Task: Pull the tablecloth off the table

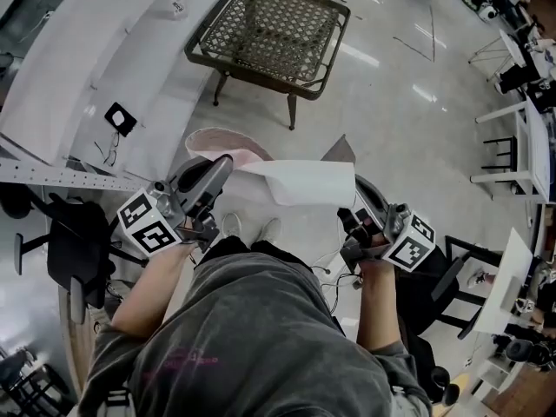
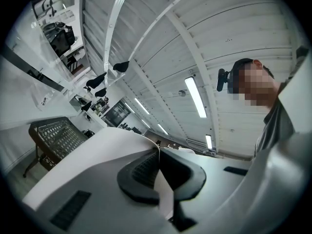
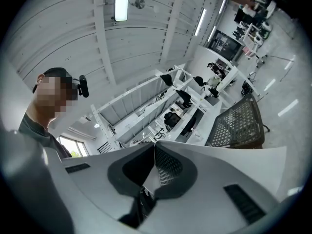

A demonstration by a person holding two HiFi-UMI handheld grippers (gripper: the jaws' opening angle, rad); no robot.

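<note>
Two separate pinches on the tablecloth point(image 1: 300, 183), one at each side, apparently so as to hold the white sheet spread out rather than bunched. At the left side, clamped by the left gripper point(image 1: 219, 170), jaws pressed together on a thin strip of the fabric, plain to see in the left gripper view. At the right side, clamped likewise by the right gripper point(image 1: 349, 221), jaws closed on a pale fold running down between them in the right gripper view. Held up close in front of the body, above the shoes point(image 1: 268, 229) and the floor point(image 1: 391, 129), well apart from the table point(image 1: 261, 24), with the woven top of that table bare and no cloth draped over it. Fits the end the task asks for as far as position goes: off the table and in both grippers. Impossible to judge from this alone how it got there. Probably held high and between both hands to stop the loose lower edge from dragging on the floor or catching on the pale pink round thing point(image 1: 217, 142) just beyond. Tilted upward in both gripper views, toward the ceiling lights, hence little of the sheet visible there beyond the pinched strips.
</note>
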